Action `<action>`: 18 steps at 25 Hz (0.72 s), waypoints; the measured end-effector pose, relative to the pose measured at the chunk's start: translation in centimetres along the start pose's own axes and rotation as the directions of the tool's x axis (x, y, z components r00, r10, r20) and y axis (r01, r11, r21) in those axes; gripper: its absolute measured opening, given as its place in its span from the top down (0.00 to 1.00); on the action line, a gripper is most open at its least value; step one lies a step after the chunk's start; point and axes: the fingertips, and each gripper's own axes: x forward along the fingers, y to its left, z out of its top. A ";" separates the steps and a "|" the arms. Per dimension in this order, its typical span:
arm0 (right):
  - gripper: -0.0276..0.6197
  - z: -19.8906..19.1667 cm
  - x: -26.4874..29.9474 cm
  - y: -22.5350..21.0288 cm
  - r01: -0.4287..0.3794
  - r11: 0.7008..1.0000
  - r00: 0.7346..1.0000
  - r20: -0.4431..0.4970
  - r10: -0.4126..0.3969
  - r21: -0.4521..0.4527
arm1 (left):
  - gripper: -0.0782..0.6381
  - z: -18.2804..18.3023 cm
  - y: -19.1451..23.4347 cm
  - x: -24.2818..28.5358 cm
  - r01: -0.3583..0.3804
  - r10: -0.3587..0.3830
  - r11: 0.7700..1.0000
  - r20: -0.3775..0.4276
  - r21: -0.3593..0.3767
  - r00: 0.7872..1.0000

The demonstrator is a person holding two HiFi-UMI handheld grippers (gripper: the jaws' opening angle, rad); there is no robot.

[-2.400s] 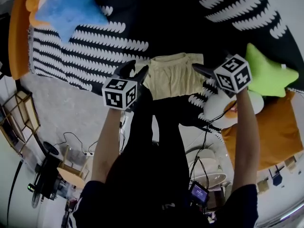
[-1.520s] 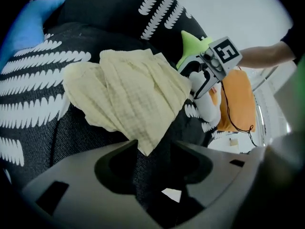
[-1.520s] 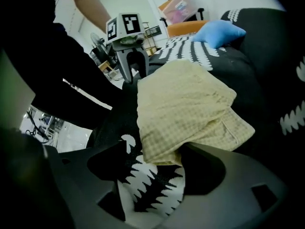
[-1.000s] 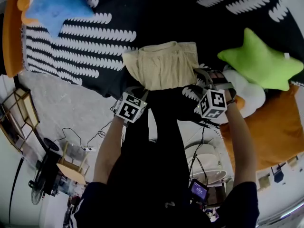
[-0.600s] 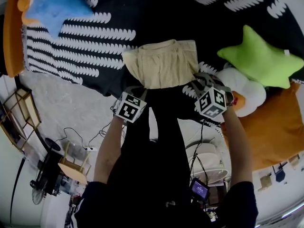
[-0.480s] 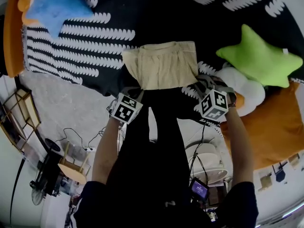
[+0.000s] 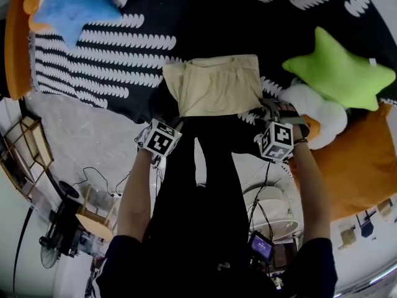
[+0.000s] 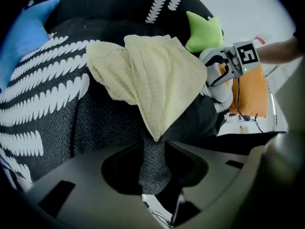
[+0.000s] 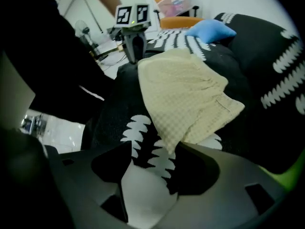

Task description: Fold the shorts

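Looks like the shorts [image 7: 214, 85] lie folded over on the blanket [image 7: 111, 61], the left claw [image 8: 153, 151] and right claw [image 9: 155, 159] have just been opening with nothing between them, so maybe one fold is left.

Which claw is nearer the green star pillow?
Right. The right claw is at the corner of the shorts toward the green star pillow; the left claw is at their opposite corner. Both claws' jaws have just been opening, nothing between them.
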 end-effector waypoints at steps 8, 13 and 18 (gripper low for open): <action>0.41 -0.2 -3.2 0.3 0.062 0.940 0.996 0.041 -0.080 0.336 | 0.54 0.4 -0.4 -2.7 0.010 0.014 0.986 0.146 -0.166 0.989; 0.60 4.0 -4.5 -2.6 0.084 0.883 0.965 0.182 -0.187 0.462 | 0.67 6.4 1.7 -4.8 0.004 0.084 0.968 0.338 -0.252 0.937; 0.69 3.5 -0.9 -2.9 0.098 0.885 0.983 0.092 -0.156 0.456 | 0.75 8.0 4.1 -1.3 -0.148 0.173 0.979 0.191 -0.141 0.966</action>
